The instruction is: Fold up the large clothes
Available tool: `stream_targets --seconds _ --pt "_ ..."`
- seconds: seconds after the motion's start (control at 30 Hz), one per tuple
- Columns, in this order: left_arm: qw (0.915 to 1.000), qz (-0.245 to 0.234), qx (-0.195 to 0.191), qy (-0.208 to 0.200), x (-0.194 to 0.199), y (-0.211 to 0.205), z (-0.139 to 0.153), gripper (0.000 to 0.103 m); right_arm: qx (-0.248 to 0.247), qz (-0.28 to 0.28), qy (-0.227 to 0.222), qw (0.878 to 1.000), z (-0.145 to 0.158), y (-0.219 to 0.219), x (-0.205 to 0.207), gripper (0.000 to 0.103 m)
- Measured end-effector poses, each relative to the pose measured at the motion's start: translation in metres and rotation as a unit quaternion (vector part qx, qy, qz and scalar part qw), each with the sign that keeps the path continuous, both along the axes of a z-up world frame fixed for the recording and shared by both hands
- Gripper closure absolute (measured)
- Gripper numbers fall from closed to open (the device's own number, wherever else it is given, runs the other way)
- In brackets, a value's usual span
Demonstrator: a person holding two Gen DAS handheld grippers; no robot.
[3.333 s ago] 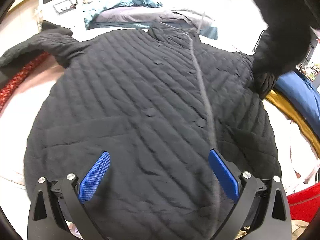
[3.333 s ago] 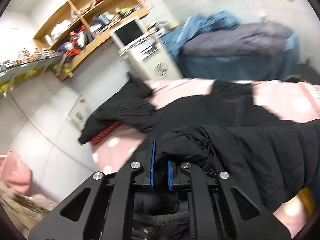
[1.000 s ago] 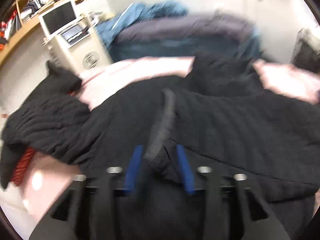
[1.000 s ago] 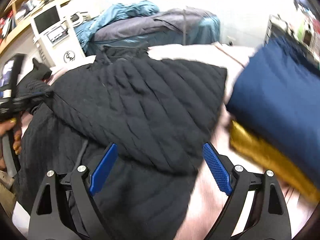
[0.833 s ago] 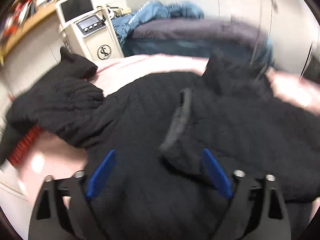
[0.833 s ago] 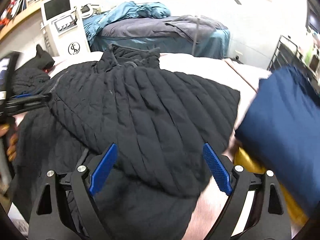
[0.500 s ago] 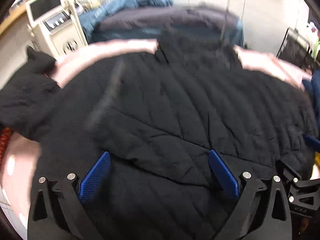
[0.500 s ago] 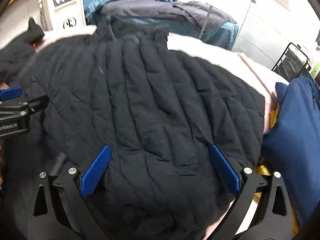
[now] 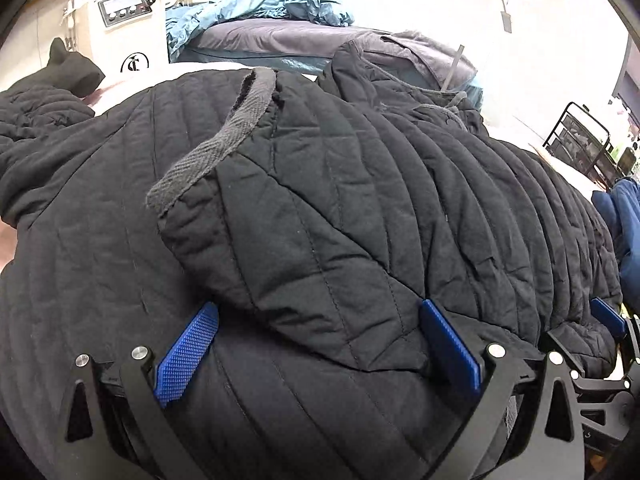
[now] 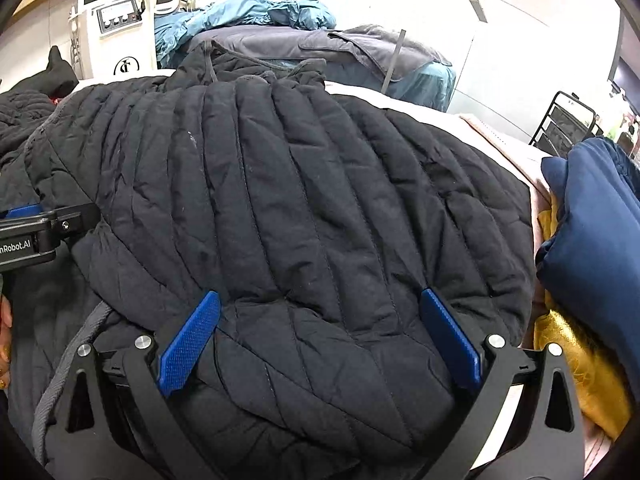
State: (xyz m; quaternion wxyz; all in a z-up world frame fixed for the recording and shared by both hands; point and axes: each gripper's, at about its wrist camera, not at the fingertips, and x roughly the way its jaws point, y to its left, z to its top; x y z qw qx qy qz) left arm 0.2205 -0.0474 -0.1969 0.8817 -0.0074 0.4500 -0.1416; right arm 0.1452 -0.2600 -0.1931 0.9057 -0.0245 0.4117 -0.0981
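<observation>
A black quilted jacket (image 9: 360, 200) lies spread on the pink surface, collar at the far end. Its right side is folded over the front, with a grey trimmed edge (image 9: 224, 136) lying across the middle. The same jacket (image 10: 304, 216) fills the right wrist view. My left gripper (image 9: 316, 344) is open and empty just above the near part of the folded panel. My right gripper (image 10: 316, 340) is open and empty over the jacket's near right part. The left gripper also shows at the left edge of the right wrist view (image 10: 40, 228).
A navy folded garment (image 10: 592, 220) on a yellow one (image 10: 576, 360) lies right of the jacket. A black sleeve (image 9: 36, 112) trails off left. Behind are a grey-blue bed (image 10: 328, 52), a white machine (image 10: 112, 20) and a black wire rack (image 10: 564, 120).
The right gripper let go of the sleeve after folding it over the jacket front. The left gripper released the grey trimmed edge and opened. Both grippers came low over the jacket's near part.
</observation>
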Motion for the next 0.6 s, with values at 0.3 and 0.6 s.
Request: stream_targets --seconds 0.3,0.6 --pt "1.0000 -0.001 -0.007 -0.002 -0.0047 0.0055 0.0021 0.005 -0.002 0.000 -0.005 1.000 -0.0005 -0.0001 -0.0040 0.005" --pt "0.9999 -0.001 -0.012 -0.002 -0.0058 0.0072 0.0023 0.005 -0.006 0.003 0.010 1.000 0.0028 0.0012 -0.0014 0.005"
